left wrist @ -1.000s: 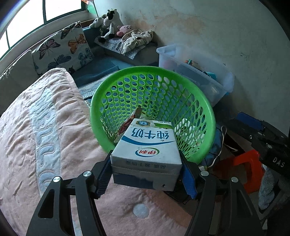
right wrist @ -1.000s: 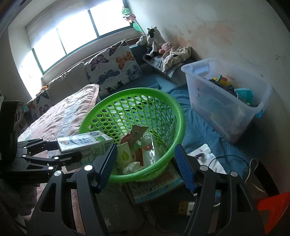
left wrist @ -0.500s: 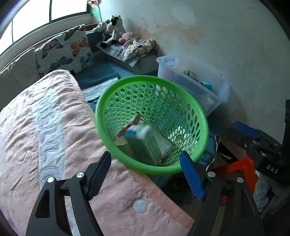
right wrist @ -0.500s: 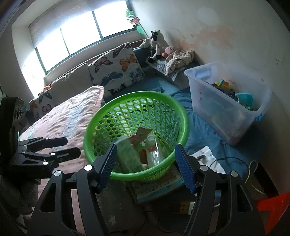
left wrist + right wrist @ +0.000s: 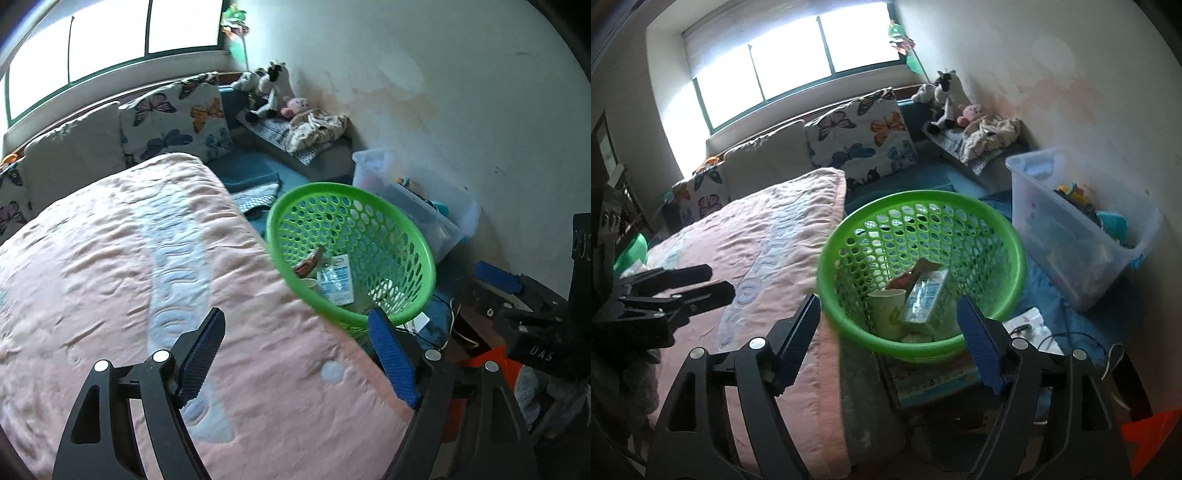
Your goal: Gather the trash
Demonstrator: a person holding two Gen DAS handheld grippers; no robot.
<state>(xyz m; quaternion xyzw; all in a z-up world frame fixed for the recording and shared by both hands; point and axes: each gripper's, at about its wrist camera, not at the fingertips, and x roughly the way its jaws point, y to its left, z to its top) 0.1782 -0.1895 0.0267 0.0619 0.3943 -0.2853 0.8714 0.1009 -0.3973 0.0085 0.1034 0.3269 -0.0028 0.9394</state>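
Milk carton (image 5: 925,301): lying in the green basket (image 5: 1015,251), beside a paper cup (image 5: 886,312).
Left tool (image 5: 301,356): apart, has just been opening, empty, over the pink blanket (image 5: 110,258).
Right tool (image 5: 888,341): apart, has just been opening, empty.

Each gripper is a black frame with two triangular cut-out arms converging on a pair of fingers. The left gripper (image 5: 295,354) carries ribbed blue pads (image 5: 391,360) on its inner finger faces, with round silver screws (image 5: 161,356) at the arm pivots. The right gripper (image 5: 890,339) is built identically: black arms, blue textured pads (image 5: 979,343), silver screws (image 5: 1019,343). Seen from the left camera at far right, the right unit's black body bears pale lettering reading "DAS".
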